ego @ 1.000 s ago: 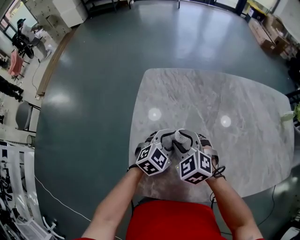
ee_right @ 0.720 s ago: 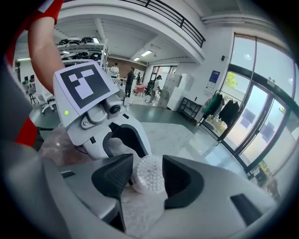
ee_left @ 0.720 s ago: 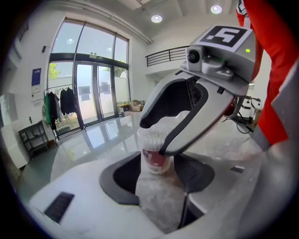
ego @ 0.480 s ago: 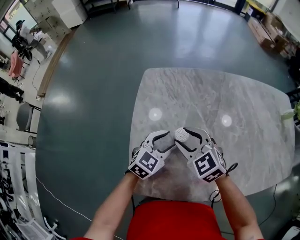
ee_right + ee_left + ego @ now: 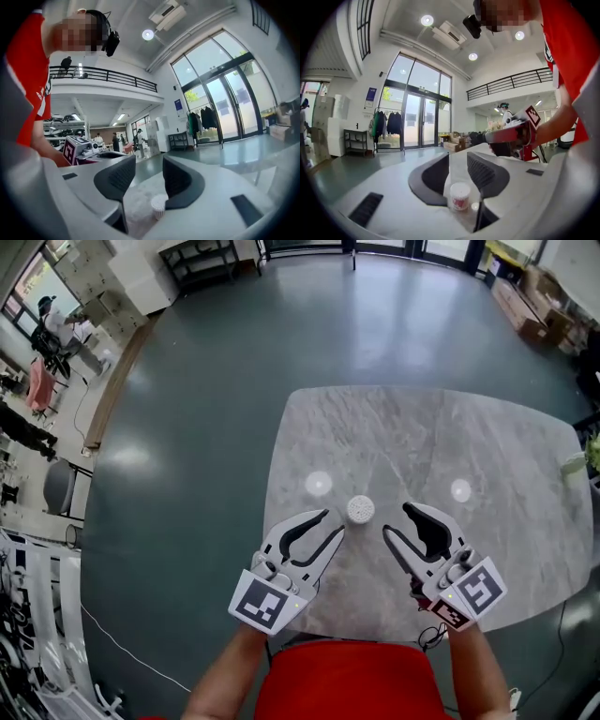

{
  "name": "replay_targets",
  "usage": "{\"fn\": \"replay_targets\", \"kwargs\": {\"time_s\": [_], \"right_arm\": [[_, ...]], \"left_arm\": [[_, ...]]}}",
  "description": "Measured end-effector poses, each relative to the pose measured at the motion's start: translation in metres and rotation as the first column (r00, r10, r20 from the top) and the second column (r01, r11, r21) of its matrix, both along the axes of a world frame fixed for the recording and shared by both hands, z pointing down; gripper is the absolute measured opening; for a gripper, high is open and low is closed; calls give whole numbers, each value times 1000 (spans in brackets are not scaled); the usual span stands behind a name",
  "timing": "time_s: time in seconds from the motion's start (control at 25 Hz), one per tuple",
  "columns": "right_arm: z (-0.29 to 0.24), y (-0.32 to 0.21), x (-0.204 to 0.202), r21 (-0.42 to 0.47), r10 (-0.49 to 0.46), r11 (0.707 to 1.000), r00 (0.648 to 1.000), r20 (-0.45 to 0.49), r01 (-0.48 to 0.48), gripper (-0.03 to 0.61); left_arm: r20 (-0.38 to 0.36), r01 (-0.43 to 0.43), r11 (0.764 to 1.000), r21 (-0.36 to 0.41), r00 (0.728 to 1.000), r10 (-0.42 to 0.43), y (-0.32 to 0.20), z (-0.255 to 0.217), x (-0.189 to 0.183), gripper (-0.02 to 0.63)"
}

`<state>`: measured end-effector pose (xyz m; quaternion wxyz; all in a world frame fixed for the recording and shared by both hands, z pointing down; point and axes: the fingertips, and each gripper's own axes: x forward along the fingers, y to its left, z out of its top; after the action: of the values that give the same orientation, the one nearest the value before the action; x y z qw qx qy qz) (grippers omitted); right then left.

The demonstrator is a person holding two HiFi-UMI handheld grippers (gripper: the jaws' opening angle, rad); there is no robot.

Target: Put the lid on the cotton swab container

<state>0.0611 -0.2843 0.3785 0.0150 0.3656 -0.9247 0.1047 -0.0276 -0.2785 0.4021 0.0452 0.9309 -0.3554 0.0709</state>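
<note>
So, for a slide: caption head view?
Left gripper and right gripper, jaws just narrowing, empty, flank the cotton swab container.

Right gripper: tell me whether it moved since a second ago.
Yes. The right gripper drew back rightward and toward the person, away from the cotton swab container; its jaws, just closing slightly, hold nothing.

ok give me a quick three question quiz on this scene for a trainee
1. What does the container stand on? A shelf, B table, C chair.
2. True or false: the right gripper grips the container.
3. Fill in: the container stands ____ (upright or tipped).

Key
1. B.
2. False: the right gripper and the left gripper have both just been closing a little, but their jaws are apart, hold nothing, and are clear of the container.
3. Upright.
</note>
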Motion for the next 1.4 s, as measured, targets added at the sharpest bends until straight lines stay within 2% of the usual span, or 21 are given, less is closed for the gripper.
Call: {"fn": "replay_targets", "kwargs": {"time_s": [0.12, 0.24, 0.48, 0.76, 1.4], "right_arm": [[-15, 16, 7, 44, 26, 999, 999, 25, -27, 139], [-26, 30, 16, 85, 61, 994, 997, 37, -64, 108], [-51, 51, 33, 171, 105, 979, 992, 68, -115, 16], [-61, 65, 31, 183, 86, 977, 990, 111, -105, 12], [-60, 75, 30, 160, 61, 984, 993, 101, -77, 12]], "left_arm": [[3, 11, 999, 36, 1000, -12, 15, -24, -2, 96], [23, 30, 996, 82, 999, -32, 28, -39, -2, 31], [26, 43, 983, 179, 998, -49, 48, -67, 0, 17], [2, 56, 980, 190, 998, -58, 57, -79, -6, 17], [7, 27, 990, 142, 1000, -28, 63, -69, 7, 17]]}}
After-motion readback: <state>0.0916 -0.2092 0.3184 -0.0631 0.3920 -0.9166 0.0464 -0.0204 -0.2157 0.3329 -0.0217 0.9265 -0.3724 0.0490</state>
